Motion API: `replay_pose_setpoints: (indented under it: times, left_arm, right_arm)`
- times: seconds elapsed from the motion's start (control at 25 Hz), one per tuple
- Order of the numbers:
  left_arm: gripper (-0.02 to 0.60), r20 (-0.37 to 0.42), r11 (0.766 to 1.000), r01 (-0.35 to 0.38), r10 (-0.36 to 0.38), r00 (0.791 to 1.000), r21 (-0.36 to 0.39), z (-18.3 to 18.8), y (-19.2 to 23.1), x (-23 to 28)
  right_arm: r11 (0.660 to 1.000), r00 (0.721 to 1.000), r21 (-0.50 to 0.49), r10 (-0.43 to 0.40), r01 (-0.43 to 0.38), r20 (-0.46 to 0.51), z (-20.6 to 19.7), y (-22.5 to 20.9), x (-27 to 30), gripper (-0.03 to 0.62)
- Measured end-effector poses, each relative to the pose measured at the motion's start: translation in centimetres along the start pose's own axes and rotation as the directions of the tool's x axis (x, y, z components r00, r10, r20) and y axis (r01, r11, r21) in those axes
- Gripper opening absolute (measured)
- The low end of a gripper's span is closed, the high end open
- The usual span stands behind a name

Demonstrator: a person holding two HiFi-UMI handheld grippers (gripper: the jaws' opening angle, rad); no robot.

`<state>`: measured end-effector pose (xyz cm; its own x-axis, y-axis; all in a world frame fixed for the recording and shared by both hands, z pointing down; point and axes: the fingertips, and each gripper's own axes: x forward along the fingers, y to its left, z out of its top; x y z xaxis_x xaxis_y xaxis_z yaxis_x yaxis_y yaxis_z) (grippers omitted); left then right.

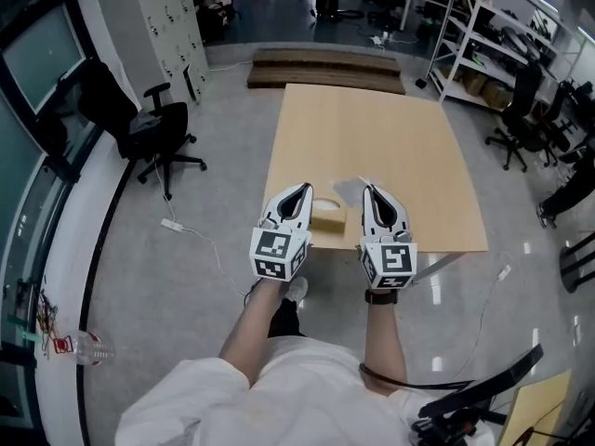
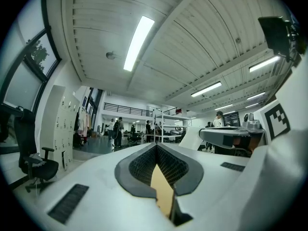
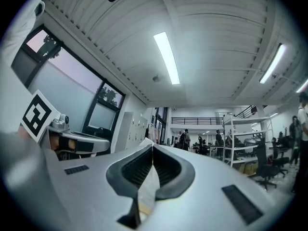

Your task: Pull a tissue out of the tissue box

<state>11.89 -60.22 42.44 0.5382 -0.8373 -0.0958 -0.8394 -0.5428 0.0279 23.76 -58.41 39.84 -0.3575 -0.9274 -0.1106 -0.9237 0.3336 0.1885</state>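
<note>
A tan tissue box (image 1: 327, 217) sits near the front edge of the light wooden table (image 1: 372, 128), between my two grippers. My right gripper (image 1: 369, 188) is just right of the box and shut on a white tissue (image 1: 349, 191) that spreads out to the left of its tip. In the right gripper view the tissue (image 3: 146, 141) pokes out past the closed tips of the right gripper (image 3: 152, 146), and more of it shows in the gap behind them. My left gripper (image 1: 302, 187) is at the box's left side; in its own view the left gripper (image 2: 156, 146) has its tips together, with only tan showing behind them.
A black office chair (image 1: 153, 133) stands on the floor left of the table. Dark wooden boards (image 1: 325, 68) lie past the table's far edge. Metal shelves (image 1: 483, 45) and more chairs (image 1: 521, 119) are at the right. A bottle (image 1: 88, 349) lies on the floor at the lower left.
</note>
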Motion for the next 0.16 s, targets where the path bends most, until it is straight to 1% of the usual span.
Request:
replay_pose_setpoints:
  times: [0.16]
  left_arm:
    - [-0.009,-0.010,0.999,0.020,-0.020,1.000,0.027,-0.6,-1.5,0.0]
  right_arm:
    - [1.000,1.000,0.007,-0.013,0.013,-0.009,-0.6,-0.6,-1.2,0.006]
